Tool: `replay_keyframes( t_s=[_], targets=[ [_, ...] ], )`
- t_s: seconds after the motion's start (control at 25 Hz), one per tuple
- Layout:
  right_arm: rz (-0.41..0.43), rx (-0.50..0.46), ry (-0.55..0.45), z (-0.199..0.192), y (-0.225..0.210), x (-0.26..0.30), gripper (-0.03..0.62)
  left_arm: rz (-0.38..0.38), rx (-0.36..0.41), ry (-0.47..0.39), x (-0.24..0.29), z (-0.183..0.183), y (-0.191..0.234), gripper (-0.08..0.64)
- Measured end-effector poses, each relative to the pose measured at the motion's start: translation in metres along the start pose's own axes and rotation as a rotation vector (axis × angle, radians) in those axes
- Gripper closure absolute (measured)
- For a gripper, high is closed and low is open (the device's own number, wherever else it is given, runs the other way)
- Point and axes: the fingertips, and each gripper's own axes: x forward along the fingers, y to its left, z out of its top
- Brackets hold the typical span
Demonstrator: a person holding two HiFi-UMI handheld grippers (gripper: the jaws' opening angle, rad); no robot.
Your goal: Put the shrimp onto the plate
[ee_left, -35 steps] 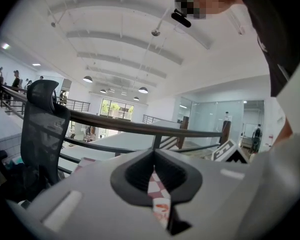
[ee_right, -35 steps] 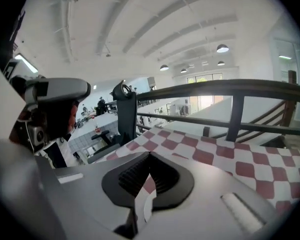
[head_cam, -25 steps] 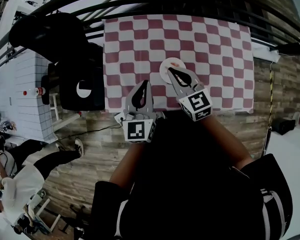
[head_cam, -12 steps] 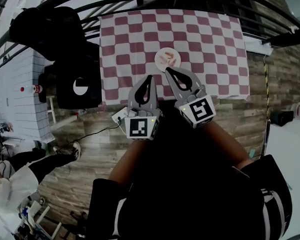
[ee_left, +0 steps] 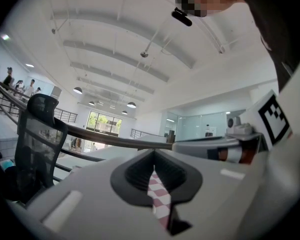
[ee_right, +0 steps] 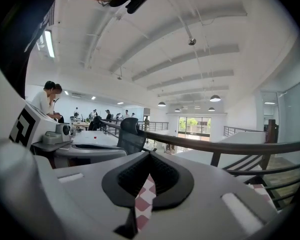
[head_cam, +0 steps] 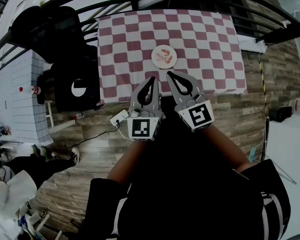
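Pinkish shrimp [head_cam: 162, 55] already on the white plate [head_cam: 174, 60] mid checkered table [head_cam: 210, 39] look light, soft and slippery, so pinch gently mid-body, while left gripper [head_cam: 151, 78] and right gripper [head_cam: 169, 74] hover nearby, fingers pressed together, empty.

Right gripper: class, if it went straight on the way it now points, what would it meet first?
Probably the plate, just ahead of the right gripper on the checked cloth, though the gripper's height above it is unclear.

No readable text, labels or numbers.
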Motion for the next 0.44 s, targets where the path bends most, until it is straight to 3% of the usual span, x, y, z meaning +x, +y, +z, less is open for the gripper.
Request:
replay_keyframes(
  t_s=[0.16, 0.44],
  targets=[
    [-0.085, -0.008, 0.009, -0.003, -0.011, -0.008, 0.595, -0.003, 0.019, -0.011, -0.002, 0.005, -0.002, 0.551],
    [-0.110, 0.007, 0.037, -0.004, -0.013, -0.018, 0.595, -0.027, 0.027, -0.023, -0.005, 0.008, -0.017, 0.551]
  ],
)
